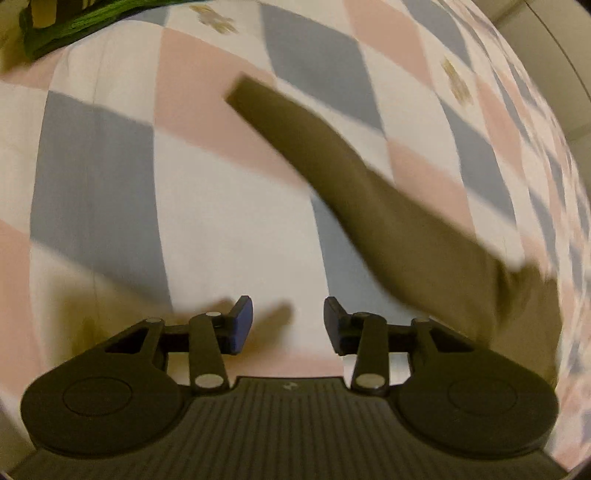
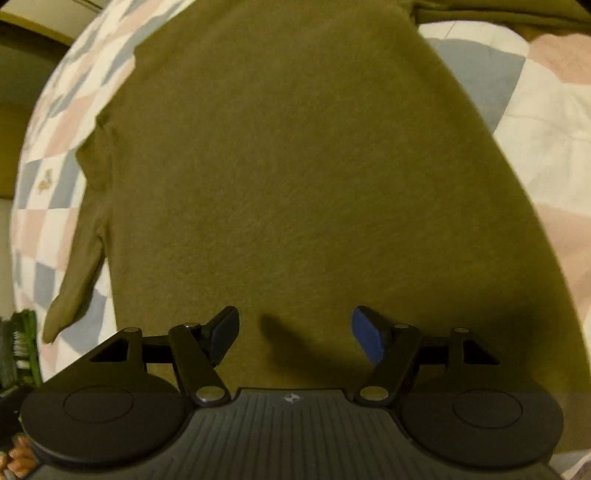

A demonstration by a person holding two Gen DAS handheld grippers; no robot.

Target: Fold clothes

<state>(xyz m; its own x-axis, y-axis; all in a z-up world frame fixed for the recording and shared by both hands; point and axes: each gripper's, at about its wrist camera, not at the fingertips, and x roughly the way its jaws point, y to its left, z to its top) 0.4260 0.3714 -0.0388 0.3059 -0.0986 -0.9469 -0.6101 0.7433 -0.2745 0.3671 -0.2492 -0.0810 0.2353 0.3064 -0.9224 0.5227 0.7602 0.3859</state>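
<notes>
An olive-green long-sleeved shirt (image 2: 295, 166) lies spread flat on a checked bedspread (image 2: 546, 122). In the right wrist view its body fills the frame and one sleeve (image 2: 77, 266) hangs out at the left. My right gripper (image 2: 295, 332) is open and empty just above the shirt's body. In the left wrist view the shirt's other sleeve (image 1: 332, 147) stretches diagonally across the bedspread (image 1: 110, 166), cuff at the upper middle. My left gripper (image 1: 288, 325) is open and empty over bare bedspread, left of that sleeve.
A green garment or cloth (image 1: 55, 29) lies at the far top left of the left wrist view. A green item (image 2: 22, 347) also shows at the left edge of the right wrist view. The bed's edge (image 1: 554, 55) curves along the right.
</notes>
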